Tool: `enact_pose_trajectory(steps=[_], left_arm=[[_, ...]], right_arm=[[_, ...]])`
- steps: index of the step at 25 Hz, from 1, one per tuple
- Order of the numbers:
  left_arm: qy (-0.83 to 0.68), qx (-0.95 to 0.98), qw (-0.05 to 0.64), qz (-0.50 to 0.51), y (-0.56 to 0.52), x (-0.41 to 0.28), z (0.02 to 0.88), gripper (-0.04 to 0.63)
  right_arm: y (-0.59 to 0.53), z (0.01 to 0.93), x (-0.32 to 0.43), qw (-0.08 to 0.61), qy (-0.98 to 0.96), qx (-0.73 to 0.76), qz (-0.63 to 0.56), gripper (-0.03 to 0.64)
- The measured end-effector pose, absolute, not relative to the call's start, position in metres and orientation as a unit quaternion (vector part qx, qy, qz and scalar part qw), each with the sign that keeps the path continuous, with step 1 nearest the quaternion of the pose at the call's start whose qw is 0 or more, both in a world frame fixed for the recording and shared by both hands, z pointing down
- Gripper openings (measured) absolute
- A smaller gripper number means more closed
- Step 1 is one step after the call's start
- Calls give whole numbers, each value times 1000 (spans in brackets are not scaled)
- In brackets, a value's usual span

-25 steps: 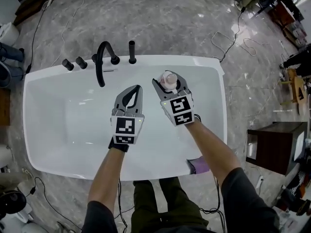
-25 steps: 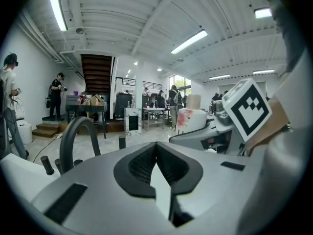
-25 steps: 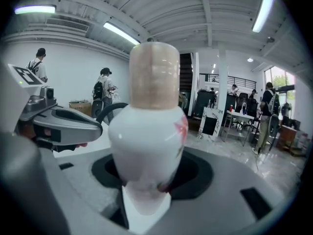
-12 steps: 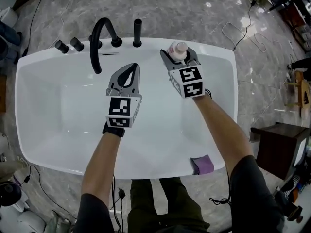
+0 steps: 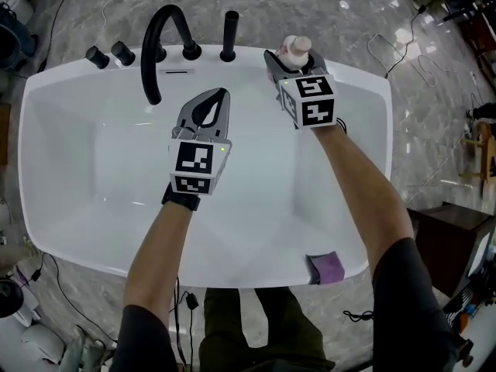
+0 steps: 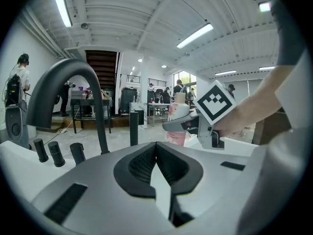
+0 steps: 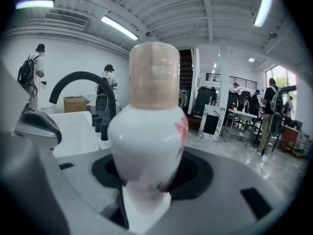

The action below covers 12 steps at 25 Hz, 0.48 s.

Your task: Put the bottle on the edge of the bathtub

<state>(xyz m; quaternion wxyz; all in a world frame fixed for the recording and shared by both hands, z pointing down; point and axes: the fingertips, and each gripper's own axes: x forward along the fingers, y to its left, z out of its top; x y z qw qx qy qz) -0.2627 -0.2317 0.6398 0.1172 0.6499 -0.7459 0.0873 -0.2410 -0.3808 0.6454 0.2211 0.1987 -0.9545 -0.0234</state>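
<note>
A white bottle (image 5: 294,50) with a beige cap and pink print stands upright between the jaws of my right gripper (image 5: 288,59), which is shut on it over the bathtub's far rim (image 5: 256,54). In the right gripper view the bottle (image 7: 146,131) fills the middle, clamped low on its body. In the left gripper view the bottle (image 6: 177,121) shows beyond the closed jaws. My left gripper (image 5: 203,117) hangs over the inside of the white bathtub, left of the right one, shut with nothing in it.
A black curved faucet (image 5: 161,45), a black upright handle (image 5: 229,34) and two black knobs (image 5: 108,54) line the far rim left of the bottle. A purple cloth (image 5: 325,266) lies on the near rim. Marble floor with cables surrounds the tub.
My right gripper has carried the bottle away from me, from over the tub's inside to its far rim. The left gripper has shifted only slightly forward.
</note>
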Motion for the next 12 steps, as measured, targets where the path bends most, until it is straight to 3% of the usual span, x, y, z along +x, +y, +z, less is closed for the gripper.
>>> enact_pose_trajectory(steps=[12], left_arm=[[-751, 640, 130, 98, -224, -267, 679, 2]], right_arm=[[-407, 667, -267, 220, -955, 198, -22, 224]])
